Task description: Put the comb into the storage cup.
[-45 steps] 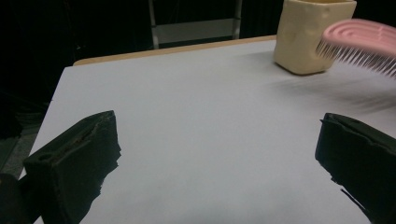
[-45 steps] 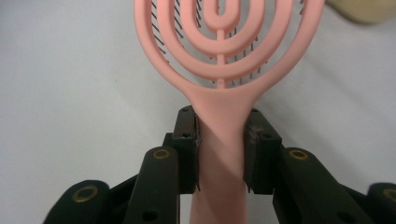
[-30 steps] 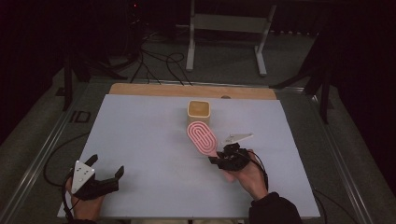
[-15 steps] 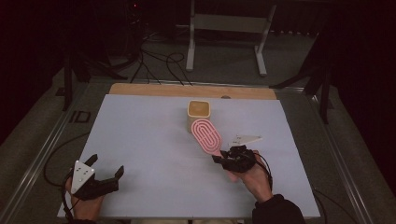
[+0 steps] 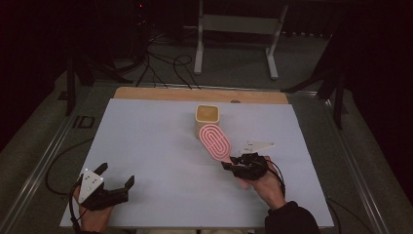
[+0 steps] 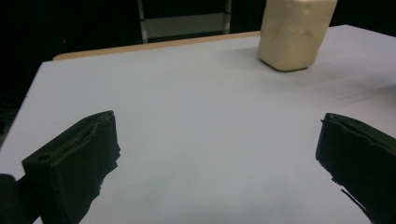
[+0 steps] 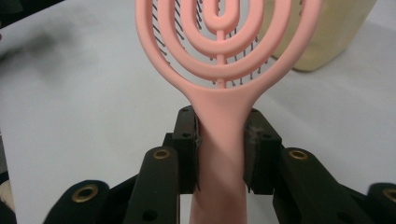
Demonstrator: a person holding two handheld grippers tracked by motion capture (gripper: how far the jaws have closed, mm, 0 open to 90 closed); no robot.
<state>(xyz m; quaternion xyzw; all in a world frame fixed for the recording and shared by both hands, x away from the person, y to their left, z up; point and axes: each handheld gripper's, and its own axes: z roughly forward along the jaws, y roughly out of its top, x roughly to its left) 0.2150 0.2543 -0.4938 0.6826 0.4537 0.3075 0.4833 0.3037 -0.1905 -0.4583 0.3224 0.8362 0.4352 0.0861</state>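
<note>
Pinching the pink vented plastic hairbrush (image 7: 219,56) by its handle, the right claw (image 7: 219,154) should be kept square above the cream square cup (image 5: 207,116); left claw (image 5: 114,183) spread, idle on the worktop (image 5: 146,146).

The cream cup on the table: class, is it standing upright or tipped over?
Upright. In the high view the cream cup shows its open mouth facing up, and the left gripper view shows it standing on its base on the table.

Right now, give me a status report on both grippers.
Left gripper open, low on table. Right gripper shut on pink brush handle. Cream cup just beyond brush.
</note>
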